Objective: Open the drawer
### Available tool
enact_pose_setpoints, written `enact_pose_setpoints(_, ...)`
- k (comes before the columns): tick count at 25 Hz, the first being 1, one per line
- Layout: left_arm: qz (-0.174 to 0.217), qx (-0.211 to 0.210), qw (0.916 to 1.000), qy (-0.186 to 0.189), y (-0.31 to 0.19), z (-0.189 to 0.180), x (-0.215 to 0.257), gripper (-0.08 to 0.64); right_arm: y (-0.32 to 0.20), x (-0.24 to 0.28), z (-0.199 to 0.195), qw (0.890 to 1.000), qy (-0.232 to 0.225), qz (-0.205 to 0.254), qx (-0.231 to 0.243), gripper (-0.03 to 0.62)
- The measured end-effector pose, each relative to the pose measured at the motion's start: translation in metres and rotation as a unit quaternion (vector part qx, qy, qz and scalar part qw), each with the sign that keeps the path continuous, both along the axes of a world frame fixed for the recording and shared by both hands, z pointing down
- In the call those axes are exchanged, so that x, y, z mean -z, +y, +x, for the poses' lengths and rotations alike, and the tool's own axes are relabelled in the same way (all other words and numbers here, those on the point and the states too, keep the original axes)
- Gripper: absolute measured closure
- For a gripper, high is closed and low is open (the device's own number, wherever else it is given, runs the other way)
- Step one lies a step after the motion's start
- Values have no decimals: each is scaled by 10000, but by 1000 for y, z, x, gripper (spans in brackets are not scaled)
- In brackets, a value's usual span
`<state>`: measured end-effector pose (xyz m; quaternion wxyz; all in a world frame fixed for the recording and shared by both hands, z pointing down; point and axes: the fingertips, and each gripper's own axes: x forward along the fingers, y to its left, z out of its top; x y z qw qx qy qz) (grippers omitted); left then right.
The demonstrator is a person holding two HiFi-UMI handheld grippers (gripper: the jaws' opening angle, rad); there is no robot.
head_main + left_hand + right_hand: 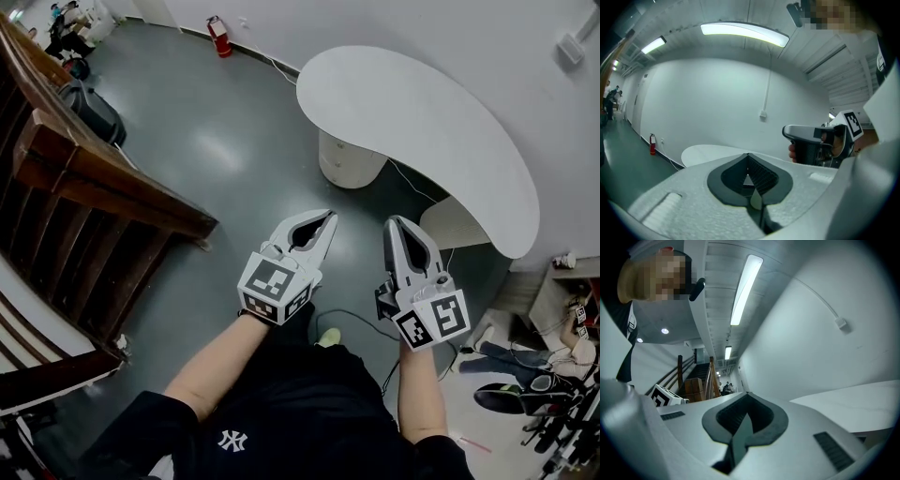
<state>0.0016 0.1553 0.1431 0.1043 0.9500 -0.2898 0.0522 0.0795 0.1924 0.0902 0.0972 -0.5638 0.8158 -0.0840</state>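
Item: drawer unit (349,161), a cream, round-fronted pedestal standing upright on the grey-green floor (216,141). It is tucked under the upper-left end of the white desk top (422,131), and only its lower front shows below that edge. Its long axis is vertical. One horizontal seam crosses the curved front, which faces the open floor toward the lower left of the head view. No handle can be made out. The desk top is kidney-shaped, with its long axis running from upper left to lower right along the white wall (394,28). A second pale support (457,225) stands under its lower-right end. Left gripper (327,217): held in the air well short of the drawer unit and pointing toward the desk, jaws closed tip to tip with nothing between them, as the left gripper view confirms (748,154). Right gripper (393,222): beside the left, apart from it and pointing the same way, jaws likewise closed together and empty (746,393). Surroundings: a wooden stair railing (94,178) along the left edge of the floor, a red fire extinguisher (218,37) at the far wall, and a dark cable (356,319) on the floor below the grippers.
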Motion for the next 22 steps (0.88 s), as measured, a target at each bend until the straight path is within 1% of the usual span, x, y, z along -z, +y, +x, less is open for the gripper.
enact_pose_setpoints(5,-324,-60,9990,300,-63,-2,-30,553,-60,-20,-5,9998,66,-155,-104,578)
enact_pose_setpoints(9,-502,-113,9983,289,-101,1,-64,553,-101,-43,-8,9993,121,-247,-237,578)
enact_pose_setpoints(13,-676,-77,9970,367,-131,2,-94,554,-133,-63,-14,9989,212,-340,-249,578)
enact_pose_setpoints(17,-803,-63,9957,459,-160,18,-128,553,-164,-87,-5,9987,232,-383,-224,578)
enact_pose_setpoints(22,-1185,7,9896,811,-202,45,-191,554,-211,-133,14,9988,295,-356,-153,578)
